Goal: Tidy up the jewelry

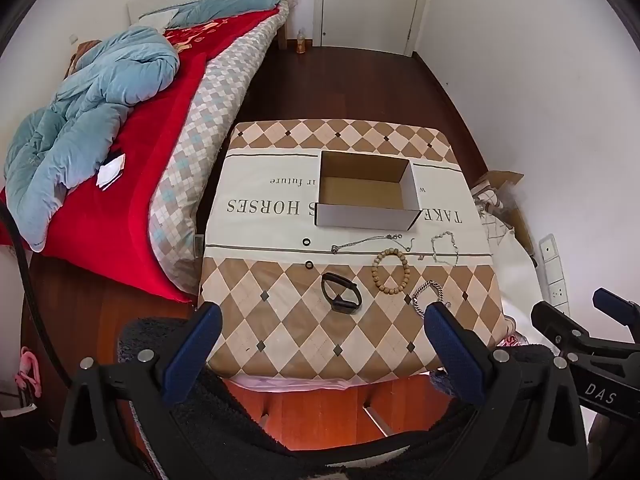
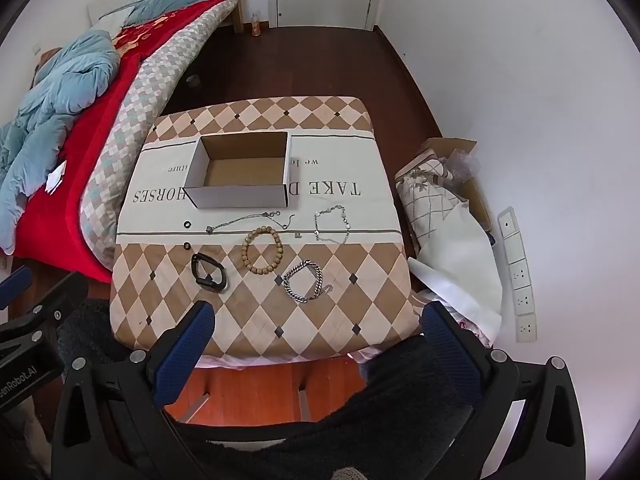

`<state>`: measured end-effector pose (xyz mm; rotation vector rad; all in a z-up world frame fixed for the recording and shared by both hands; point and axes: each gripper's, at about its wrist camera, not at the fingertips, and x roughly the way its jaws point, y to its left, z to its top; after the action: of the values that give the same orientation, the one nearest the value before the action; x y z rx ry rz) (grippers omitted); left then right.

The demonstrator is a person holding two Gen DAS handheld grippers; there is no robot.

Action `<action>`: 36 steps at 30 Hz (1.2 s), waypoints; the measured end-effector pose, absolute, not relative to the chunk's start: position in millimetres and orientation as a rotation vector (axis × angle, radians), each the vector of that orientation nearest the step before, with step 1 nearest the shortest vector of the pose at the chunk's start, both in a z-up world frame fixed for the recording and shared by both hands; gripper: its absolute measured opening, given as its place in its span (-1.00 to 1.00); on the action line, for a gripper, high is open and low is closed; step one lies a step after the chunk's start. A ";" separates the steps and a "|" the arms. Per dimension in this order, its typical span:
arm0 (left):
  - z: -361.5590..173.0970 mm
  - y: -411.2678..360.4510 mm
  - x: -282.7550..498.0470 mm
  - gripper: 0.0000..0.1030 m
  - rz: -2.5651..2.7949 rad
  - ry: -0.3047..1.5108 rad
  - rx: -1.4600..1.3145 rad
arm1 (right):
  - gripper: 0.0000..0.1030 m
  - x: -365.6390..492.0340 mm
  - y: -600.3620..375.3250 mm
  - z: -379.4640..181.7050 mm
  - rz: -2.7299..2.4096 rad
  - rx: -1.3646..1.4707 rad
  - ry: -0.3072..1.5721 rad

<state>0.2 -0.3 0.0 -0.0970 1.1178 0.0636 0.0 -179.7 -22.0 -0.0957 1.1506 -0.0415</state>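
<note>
An open empty cardboard box (image 1: 366,190) (image 2: 240,172) stands on a cloth-covered table (image 1: 280,332) (image 2: 256,320). In front of it lie a wooden bead bracelet (image 1: 391,271) (image 2: 262,250), a black band (image 1: 341,298) (image 2: 207,272), a silver chain bracelet (image 1: 428,294) (image 2: 305,281), a thin necklace (image 1: 370,242) (image 2: 248,220), a light chain (image 1: 445,246) (image 2: 332,224) and two small black rings (image 1: 307,242) (image 2: 187,224). My left gripper (image 1: 322,326) and right gripper (image 2: 318,330) are both open and empty, above the table's near edge.
A bed (image 1: 120,160) with a red blanket and blue quilt stands left of the table. A box of clutter and white fabric (image 2: 448,208) sits on the floor to the right, by a power strip (image 2: 518,272). A white door (image 1: 372,0) is at the back.
</note>
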 end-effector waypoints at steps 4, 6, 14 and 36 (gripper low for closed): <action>0.9 0.8 -0.4 1.00 0.054 1.111 -0.103 | 1.00 -0.6 -179.0 -20.1 -0.048 -0.108 1.158; 1.8 1.1 -0.4 1.00 0.053 1.111 -0.100 | 1.00 -1.1 -179.1 -18.9 -0.047 -0.105 1.155; -0.9 -8.2 2.8 1.00 0.046 1.112 -0.104 | 1.00 -4.0 -180.9 -17.7 -0.050 -0.108 1.147; 13.2 -10.9 -3.8 1.00 0.039 1.084 -0.094 | 1.00 -5.9 -185.5 -5.2 -0.055 -0.099 1.121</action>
<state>-3.8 -10.9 13.2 -0.0944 1.0842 0.0394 -5.9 -185.5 -5.2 -0.0989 1.1212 -0.0555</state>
